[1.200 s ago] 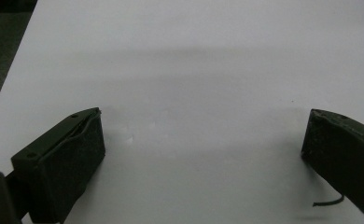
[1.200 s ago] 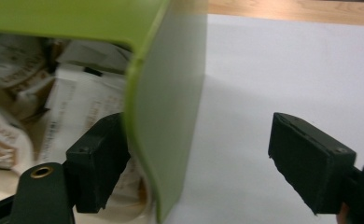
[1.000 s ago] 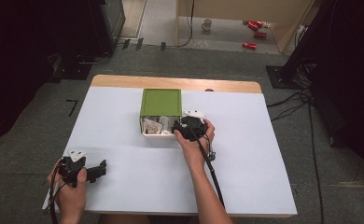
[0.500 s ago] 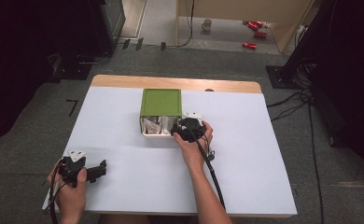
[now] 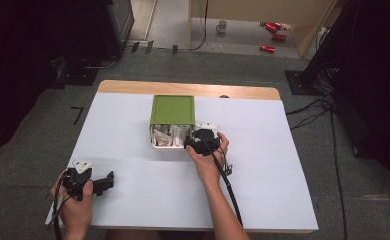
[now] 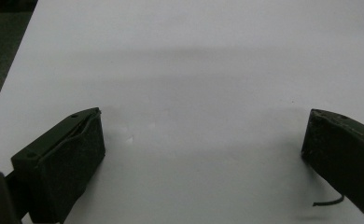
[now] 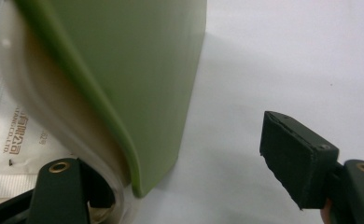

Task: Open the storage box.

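A green box (image 5: 172,110) stands at the middle of the white table (image 5: 283,190), its white drawer (image 5: 169,139) pulled out toward me with paper packets (image 7: 12,149) inside. My right gripper (image 5: 195,142) is at the drawer's right front corner. In the right gripper view its jaws straddle the box's green side wall (image 7: 138,70): one jaw sits inside against the drawer's pale wall (image 7: 54,116), while the other pad (image 7: 292,158) stands clear over the table. These jaws have just been closing, with the box corner between them. My left gripper (image 5: 105,181) rests open over bare table at the front left (image 6: 201,126).
A wooden strip (image 5: 188,89) runs along the table's far edge. A cable (image 5: 228,185) trails from the right gripper along the forearm. On the floor beyond stand a mug (image 5: 222,26) and red items (image 5: 273,30), with dark equipment at both sides.
The right gripper has edged slightly toward the drawer's right corner. The left hand and its gripper have stayed put.
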A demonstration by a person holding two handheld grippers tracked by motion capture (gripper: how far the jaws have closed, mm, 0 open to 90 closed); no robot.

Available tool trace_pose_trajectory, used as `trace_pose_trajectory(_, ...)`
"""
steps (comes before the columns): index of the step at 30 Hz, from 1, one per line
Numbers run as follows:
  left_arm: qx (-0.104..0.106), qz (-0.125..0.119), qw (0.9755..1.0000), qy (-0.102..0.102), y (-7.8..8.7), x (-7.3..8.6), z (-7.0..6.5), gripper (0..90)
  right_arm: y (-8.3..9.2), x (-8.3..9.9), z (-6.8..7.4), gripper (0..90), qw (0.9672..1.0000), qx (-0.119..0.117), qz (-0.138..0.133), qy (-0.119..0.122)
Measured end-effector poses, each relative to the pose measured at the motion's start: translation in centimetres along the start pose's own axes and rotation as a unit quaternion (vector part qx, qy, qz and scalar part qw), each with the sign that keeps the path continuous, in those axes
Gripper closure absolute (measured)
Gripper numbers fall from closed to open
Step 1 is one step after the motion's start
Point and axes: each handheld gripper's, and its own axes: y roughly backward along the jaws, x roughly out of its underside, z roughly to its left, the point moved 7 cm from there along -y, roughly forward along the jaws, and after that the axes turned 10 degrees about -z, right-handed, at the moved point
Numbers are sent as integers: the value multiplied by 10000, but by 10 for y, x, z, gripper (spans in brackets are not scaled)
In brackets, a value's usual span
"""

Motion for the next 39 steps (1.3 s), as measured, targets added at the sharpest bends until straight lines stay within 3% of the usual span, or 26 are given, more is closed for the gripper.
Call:
trace_pose_trajectory(10, -3, -4, 10000, 5, 0, 0, 0, 0, 8, 6, 3, 322, 9998, -187, 21, -111)
trace_pose_trajectory(18, -3, -5, 10000, 8, 0, 0, 0, 0, 20, 9, 10, 358, 9997, -228, 5, 15)
trace_pose_trajectory(23, -4, -4, 10000, 7, 0, 0, 0, 0, 27, 15, 10, 392, 9994, -343, 38, -98)
trace_pose_trajectory(27, -4, -2, 10000, 7, 0, 0, 0, 0, 33, 15, 8, 458, 9984, -482, -113, -260)
trace_pose_trajectory(29, -5, -3, 10000, 7, 0, 0, 0, 0, 38, 13, 12, 505, 9980, -590, -179, -156)
trace_pose_trajectory(34, -6, -2, 10000, 7, 0, 0, 0, 0, 48, 3, 17, 518, 9980, -456, -438, 38)
trace_pose_trajectory(39, -8, -2, 10000, 9, 0, 0, 0, 0, 52, -8, 19, 691, 9962, -455, -739, -16)
